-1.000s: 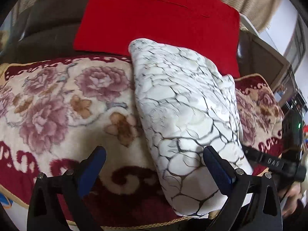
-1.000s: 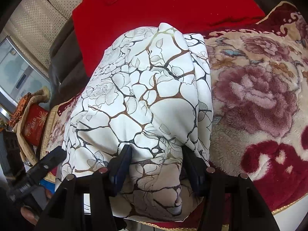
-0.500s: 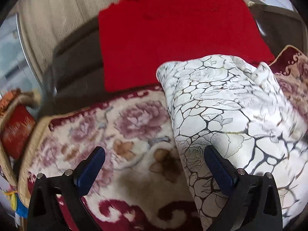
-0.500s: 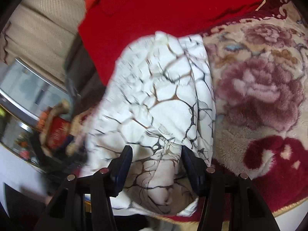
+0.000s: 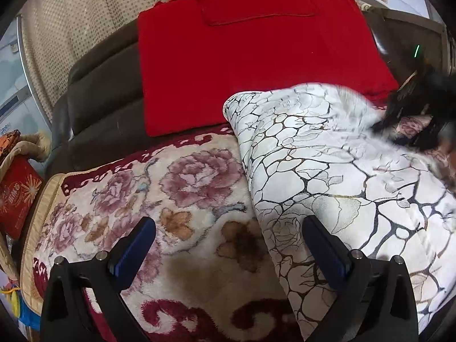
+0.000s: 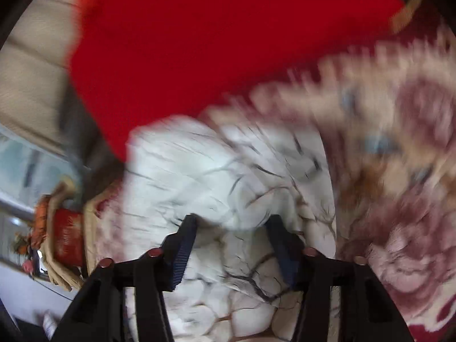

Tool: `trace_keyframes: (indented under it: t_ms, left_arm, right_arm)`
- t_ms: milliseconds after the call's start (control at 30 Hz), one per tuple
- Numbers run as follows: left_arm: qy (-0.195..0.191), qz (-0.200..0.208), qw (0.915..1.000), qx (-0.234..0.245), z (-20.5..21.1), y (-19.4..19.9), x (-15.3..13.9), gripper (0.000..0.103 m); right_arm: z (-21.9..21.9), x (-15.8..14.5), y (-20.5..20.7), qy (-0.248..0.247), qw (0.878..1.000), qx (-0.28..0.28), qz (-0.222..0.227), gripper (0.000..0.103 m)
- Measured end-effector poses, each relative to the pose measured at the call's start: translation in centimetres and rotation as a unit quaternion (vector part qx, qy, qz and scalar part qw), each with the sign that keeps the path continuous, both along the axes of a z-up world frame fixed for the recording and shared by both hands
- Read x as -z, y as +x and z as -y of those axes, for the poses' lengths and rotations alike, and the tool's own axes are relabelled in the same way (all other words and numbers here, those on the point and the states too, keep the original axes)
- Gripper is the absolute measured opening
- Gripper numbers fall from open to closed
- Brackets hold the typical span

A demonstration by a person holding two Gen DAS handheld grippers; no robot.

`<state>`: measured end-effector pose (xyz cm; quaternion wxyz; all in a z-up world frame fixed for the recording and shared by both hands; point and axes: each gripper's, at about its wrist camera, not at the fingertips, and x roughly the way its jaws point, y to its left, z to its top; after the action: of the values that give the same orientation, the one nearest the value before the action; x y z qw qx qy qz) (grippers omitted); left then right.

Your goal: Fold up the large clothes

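A white garment with a dark crackle-and-rose print (image 5: 327, 171) lies folded in a thick bundle on a floral blanket (image 5: 171, 188). My left gripper (image 5: 228, 245) is open and empty, its right finger at the bundle's left edge. In the blurred right wrist view, my right gripper (image 6: 232, 239) is partly closed on a bulge of the same garment (image 6: 199, 171), with cloth between its fingers. The right gripper also shows as a dark blur in the left wrist view (image 5: 421, 114), at the bundle's far right.
A red cushion (image 5: 250, 48) leans on the dark sofa back (image 5: 94, 99) behind the blanket. A red box in a basket (image 5: 17, 191) stands at the left. A beige curtain (image 5: 65, 22) hangs behind.
My left gripper has swung left and back, so the garment now sits to its right. My right gripper moves fast with the gripped cloth; its view has turned and blurred.
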<state>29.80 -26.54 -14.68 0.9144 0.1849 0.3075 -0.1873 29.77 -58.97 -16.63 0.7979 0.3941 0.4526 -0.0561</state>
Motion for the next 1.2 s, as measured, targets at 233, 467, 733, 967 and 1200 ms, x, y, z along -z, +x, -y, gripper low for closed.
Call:
trace_keyframes:
  t_ms: [233, 467, 733, 967, 1200]
  left_arm:
    - [-0.003, -0.001, 0.9999, -0.012, -0.4, 0.0, 0.0, 0.102]
    - [-0.007, -0.003, 0.9998, -0.017, -0.5, -0.1, -0.1, 0.102]
    - [-0.009, -0.004, 0.9998, -0.018, -0.6, -0.1, -0.2, 0.102]
    - [-0.029, -0.014, 0.9994, -0.014, -1.0, 0.4, -1.0, 0.102]
    - [-0.043, -0.008, 0.9991, -0.002, -0.7, 0.6, -2.3, 0.102]
  right_arm:
    - [-0.7, -1.8, -5.1, -0.006, 0.997, 0.025, 0.075, 0.057]
    - [-2.1, -5.7, -11.6, -0.030, 0.982, 0.049, 0.178, 0.070]
    - [-1.5, -4.9, -14.2, -0.046, 0.983, 0.060, 0.167, 0.070]
    - [-0.4, -3.7, -13.7, -0.025, 0.984, 0.062, 0.165, 0.070]
    - [-1.6, -5.4, -14.1, -0.017, 0.972, 0.030, 0.232, 0.070]
